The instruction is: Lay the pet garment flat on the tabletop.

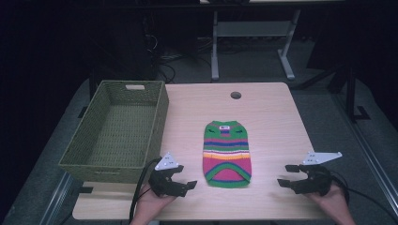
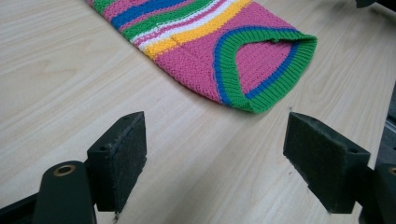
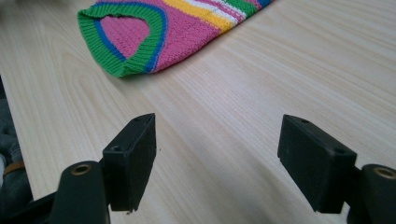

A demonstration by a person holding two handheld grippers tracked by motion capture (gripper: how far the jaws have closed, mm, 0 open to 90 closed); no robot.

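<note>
A small striped knitted sweater (image 1: 227,154) in pink, green, blue, yellow and white lies flat in the middle of the wooden table (image 1: 272,117). Its green-edged hem opening faces the near edge and shows in the left gripper view (image 2: 261,65) and the right gripper view (image 3: 135,37). My left gripper (image 1: 184,177) is held just left of the hem, jaws open and empty above bare wood (image 2: 215,161). My right gripper (image 1: 287,174) sits right of the hem, also open with nothing between its jaws (image 3: 217,158).
A green woven basket (image 1: 119,126) stands empty on the table's left side, overhanging the edge. A round cable hole (image 1: 235,95) lies near the far edge. Beyond the table stand a grey desk frame (image 1: 253,37) and dark floor.
</note>
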